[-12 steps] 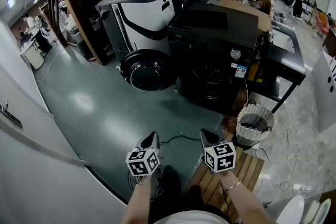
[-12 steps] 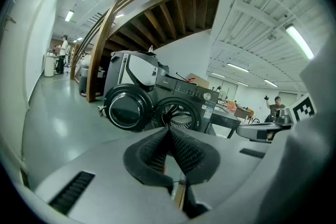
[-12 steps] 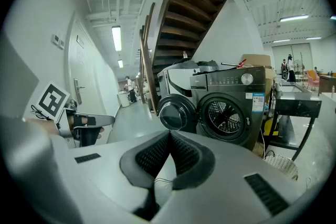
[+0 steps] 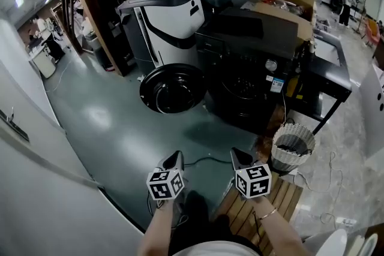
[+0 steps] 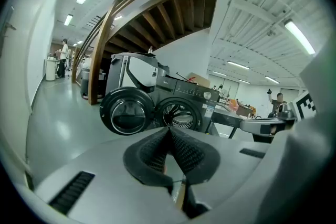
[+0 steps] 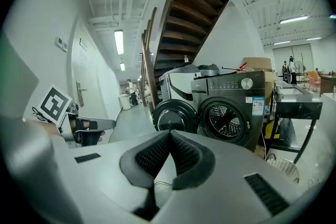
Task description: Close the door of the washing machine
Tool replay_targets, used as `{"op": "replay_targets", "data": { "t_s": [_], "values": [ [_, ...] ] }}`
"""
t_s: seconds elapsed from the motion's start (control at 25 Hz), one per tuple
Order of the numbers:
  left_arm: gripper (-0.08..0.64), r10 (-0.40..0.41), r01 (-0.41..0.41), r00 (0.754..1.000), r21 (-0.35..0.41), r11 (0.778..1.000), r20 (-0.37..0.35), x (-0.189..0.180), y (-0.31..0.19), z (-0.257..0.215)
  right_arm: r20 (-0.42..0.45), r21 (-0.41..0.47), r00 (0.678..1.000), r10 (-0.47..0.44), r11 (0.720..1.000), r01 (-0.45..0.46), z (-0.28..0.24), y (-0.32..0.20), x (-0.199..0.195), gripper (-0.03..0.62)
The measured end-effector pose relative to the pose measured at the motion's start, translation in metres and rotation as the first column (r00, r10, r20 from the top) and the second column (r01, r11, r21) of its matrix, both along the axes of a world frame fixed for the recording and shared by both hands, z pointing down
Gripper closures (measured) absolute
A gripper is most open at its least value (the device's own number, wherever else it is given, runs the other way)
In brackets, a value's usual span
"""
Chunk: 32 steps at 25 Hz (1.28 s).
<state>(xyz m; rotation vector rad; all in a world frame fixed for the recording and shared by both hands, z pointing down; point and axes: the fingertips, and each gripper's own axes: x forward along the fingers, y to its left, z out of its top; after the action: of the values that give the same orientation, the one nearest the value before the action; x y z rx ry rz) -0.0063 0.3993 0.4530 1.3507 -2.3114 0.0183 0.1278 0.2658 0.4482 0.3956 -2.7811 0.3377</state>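
The person's left claw (image 4: 175, 157), a grey two-jaw tool, and the matching right claw (image 4: 235, 153) were held side by side low in the head view, near each other but apart. Both pointed forward and tilted somewhat downward. Each claw's ribbed black pads (image 5: 152, 150) were pressed together with nothing between them. Bare forearms (image 4: 157, 229) reached out beneath white marker cubes (image 4: 165, 184). The hands seemed hidden behind those cubes.
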Motion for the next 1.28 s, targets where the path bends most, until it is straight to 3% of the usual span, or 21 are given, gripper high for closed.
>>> {"op": "replay_targets", "data": {
  "t_s": [0.44, 0.52, 0.72, 1.28],
  "values": [
    [0.529, -0.117, 0.119, 0.993, -0.042, 0.992, 0.031, -0.032, 0.034, 0.004, 0.013, -0.024, 1.000, 0.002, 1.000, -0.002, 0.001, 0.003, 0.006, 0.584],
    [0.474, -0.140, 0.142, 0.989, -0.058, 0.988, 0.036, -0.049, 0.034, 0.008, 0.002, -0.038, 1.000, 0.000, 0.999, 0.000, 0.007, -0.002, -0.002, 0.584],
    [0.383, -0.180, 0.186, 0.981, -0.097, 0.978, 0.067, -0.112, 0.024, 0.019, -0.028, -0.063, 1.000, -0.008, 0.998, 0.006, 0.021, -0.024, -0.040, 0.584],
    [0.337, -0.191, 0.212, 0.974, -0.196, 0.957, 0.122, -0.324, -0.050, 0.061, -0.076, -0.098, 0.995, -0.061, 0.994, 0.053, 0.057, -0.111, -0.215, 0.584]
  ]
}}
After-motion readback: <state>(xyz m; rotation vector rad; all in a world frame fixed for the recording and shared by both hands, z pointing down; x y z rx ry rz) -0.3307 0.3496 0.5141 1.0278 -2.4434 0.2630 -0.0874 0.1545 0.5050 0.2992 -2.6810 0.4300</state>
